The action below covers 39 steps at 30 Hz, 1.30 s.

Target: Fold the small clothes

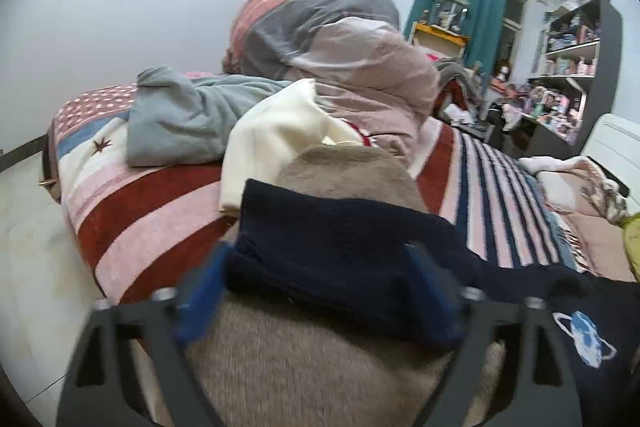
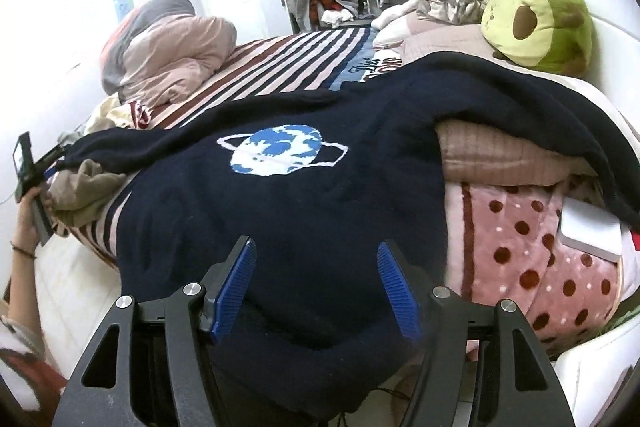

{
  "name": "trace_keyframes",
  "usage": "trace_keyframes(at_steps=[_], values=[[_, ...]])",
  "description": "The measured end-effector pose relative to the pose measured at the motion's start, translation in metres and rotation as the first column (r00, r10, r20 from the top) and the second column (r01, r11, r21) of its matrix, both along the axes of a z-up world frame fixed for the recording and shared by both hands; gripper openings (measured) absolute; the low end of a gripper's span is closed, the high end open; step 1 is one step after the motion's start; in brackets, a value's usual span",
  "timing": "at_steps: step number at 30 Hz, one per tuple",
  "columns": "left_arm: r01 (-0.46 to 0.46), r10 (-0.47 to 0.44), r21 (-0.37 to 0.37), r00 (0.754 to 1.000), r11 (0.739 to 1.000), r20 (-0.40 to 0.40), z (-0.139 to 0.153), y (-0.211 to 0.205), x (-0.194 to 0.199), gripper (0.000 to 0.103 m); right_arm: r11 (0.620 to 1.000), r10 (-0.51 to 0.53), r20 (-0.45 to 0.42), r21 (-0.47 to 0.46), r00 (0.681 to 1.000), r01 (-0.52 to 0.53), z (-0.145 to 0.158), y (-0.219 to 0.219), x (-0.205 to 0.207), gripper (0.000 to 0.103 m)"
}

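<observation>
A dark navy sweater (image 2: 280, 219) with a blue-and-white planet print (image 2: 280, 149) lies spread across the bed. Its far sleeve drapes over a pink pillow. My right gripper (image 2: 316, 287) is open, its blue pads astride the sweater's near hem. My left gripper (image 1: 320, 291) is open over the sweater's left sleeve end (image 1: 340, 247), which lies on a tan garment (image 1: 320, 367). The left gripper also shows at the far left of the right wrist view (image 2: 56, 157), held by a hand.
The bed has a striped red, pink and navy blanket (image 1: 160, 211). A bundled duvet (image 1: 340, 59), a grey garment (image 1: 184, 115) and a cream garment (image 1: 280, 131) lie beyond. A green plush toy (image 2: 540, 23) sits by the headboard. A polka-dot pillow (image 2: 540, 267) lies to the right.
</observation>
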State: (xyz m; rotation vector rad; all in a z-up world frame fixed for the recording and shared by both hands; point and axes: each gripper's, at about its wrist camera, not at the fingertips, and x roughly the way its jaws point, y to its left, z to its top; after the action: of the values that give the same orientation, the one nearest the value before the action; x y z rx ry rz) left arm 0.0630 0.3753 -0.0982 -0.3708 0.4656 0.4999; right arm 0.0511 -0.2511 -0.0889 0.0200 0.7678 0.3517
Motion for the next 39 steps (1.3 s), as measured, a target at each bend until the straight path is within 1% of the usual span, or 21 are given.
trace_keyframes(at_steps=[2, 3, 4, 5, 7, 9, 13, 16, 19, 22, 23, 25, 27, 29, 31, 32, 33, 36, 38, 39], values=[[-0.032, 0.032, 0.021, 0.999, 0.999, -0.005, 0.001, 0.001, 0.001, 0.045, 1.000, -0.001, -0.002, 0.003, 1.000, 0.001, 0.000, 0.001, 0.000, 0.059], [-0.044, 0.044, 0.029, 0.999, 0.999, 0.001, 0.003, 0.002, 0.001, 0.038, 1.000, -0.003, -0.005, 0.005, 1.000, 0.003, 0.000, 0.001, 0.000, 0.059], [-0.054, 0.053, 0.033, 0.998, 0.998, 0.013, 0.005, 0.002, 0.000, 0.025, 1.000, -0.004, -0.007, 0.006, 1.000, 0.004, 0.000, 0.001, 0.001, 0.060], [-0.056, 0.055, 0.038, 0.998, 0.998, 0.034, 0.008, 0.002, -0.002, 0.016, 1.000, -0.005, -0.010, 0.011, 1.000, 0.005, 0.000, 0.001, 0.001, 0.061], [-0.040, 0.036, 0.052, 0.996, 0.998, 0.077, 0.016, -0.003, -0.006, 0.006, 1.000, -0.010, -0.016, 0.024, 1.000, 0.011, -0.001, 0.000, 0.003, 0.061], [-0.008, 0.001, 0.063, 0.994, 0.998, 0.112, 0.027, -0.011, -0.009, 0.005, 0.999, -0.013, -0.019, 0.038, 1.000, 0.014, -0.002, 0.000, 0.004, 0.061], [0.081, -0.094, 0.095, 0.985, 0.992, 0.146, 0.049, -0.038, -0.012, 0.004, 0.998, -0.006, -0.013, 0.065, 1.000, 0.007, -0.003, -0.003, 0.003, 0.062], [0.158, -0.182, 0.133, 0.966, 0.978, 0.186, 0.069, -0.066, -0.018, 0.004, 0.996, -0.002, -0.006, 0.090, 1.000, 0.003, -0.003, -0.006, 0.002, 0.062], [0.251, -0.284, 0.166, 0.933, 0.954, 0.221, 0.091, -0.105, -0.019, 0.004, 0.993, 0.000, 0.001, 0.119, 1.000, 0.000, -0.003, -0.011, 0.002, 0.063], [0.383, -0.413, 0.163, 0.876, 0.909, 0.247, 0.108, -0.151, -0.011, 0.004, 0.989, 0.010, 0.017, 0.147, 1.000, -0.012, -0.003, -0.015, 0.002, 0.063], [0.444, -0.469, 0.152, 0.847, 0.883, 0.251, 0.111, -0.172, -0.007, 0.004, 0.988, 0.013, 0.022, 0.153, 1.000, -0.016, -0.003, -0.016, 0.001, 0.064], [0.534, -0.547, 0.126, 0.798, 0.836, 0.252, 0.109, -0.207, 0.003, 0.004, 0.985, 0.019, 0.035, 0.170, 0.999, -0.025, -0.004, -0.018, 0.000, 0.064], [0.625, -0.626, 0.091, 0.742, 0.776, 0.240, 0.099, -0.248, 0.014, 0.004, 0.980, 0.024, 0.045, 0.194, 0.999, -0.033, -0.005, -0.022, -0.001, 0.065], [0.690, -0.685, 0.059, 0.698, 0.721, 0.208, 0.081, -0.288, 0.024, 0.004, 0.976, 0.028, 0.049, 0.213, 0.998, -0.038, -0.007, -0.026, -0.002, 0.065], [0.732, -0.726, 0.030, 0.668, 0.681, 0.165, 0.060, -0.318, 0.030, 0.004, 0.975, 0.027, 0.054, 0.217, 0.998, -0.038, -0.008, -0.031, -0.004, 0.066], [0.756, -0.749, -0.002, 0.648, 0.654, 0.136, 0.046, -0.333, 0.033, 0.004, 0.975, 0.026, 0.056, 0.217, 0.998, -0.037, -0.010, -0.034, -0.005, 0.066], [0.773, -0.767, -0.028, 0.632, 0.634, 0.111, 0.032, -0.344, 0.034, 0.004, 0.975, 0.023, 0.054, 0.219, 0.998, -0.034, -0.011, -0.037, -0.006, 0.067], [0.796, -0.796, -0.078, 0.604, 0.601, 0.029, -0.001, -0.369, 0.039, 0.004, 0.972, 0.018, 0.036, 0.232, 0.999, -0.026, -0.018, -0.043, -0.004, 0.068], [0.813, -0.820, -0.118, 0.572, 0.570, -0.014, -0.018, -0.377, 0.039, 0.004, 0.972, 0.019, 0.022, 0.234, 1.000, -0.023, -0.024, -0.045, -0.003, 0.068], [0.818, -0.827, -0.126, 0.561, 0.561, -0.036, -0.025, -0.378, 0.039, 0.004, 0.972, 0.021, 0.018, 0.233, 1.000, -0.024, -0.027, -0.044, -0.002, 0.068]])
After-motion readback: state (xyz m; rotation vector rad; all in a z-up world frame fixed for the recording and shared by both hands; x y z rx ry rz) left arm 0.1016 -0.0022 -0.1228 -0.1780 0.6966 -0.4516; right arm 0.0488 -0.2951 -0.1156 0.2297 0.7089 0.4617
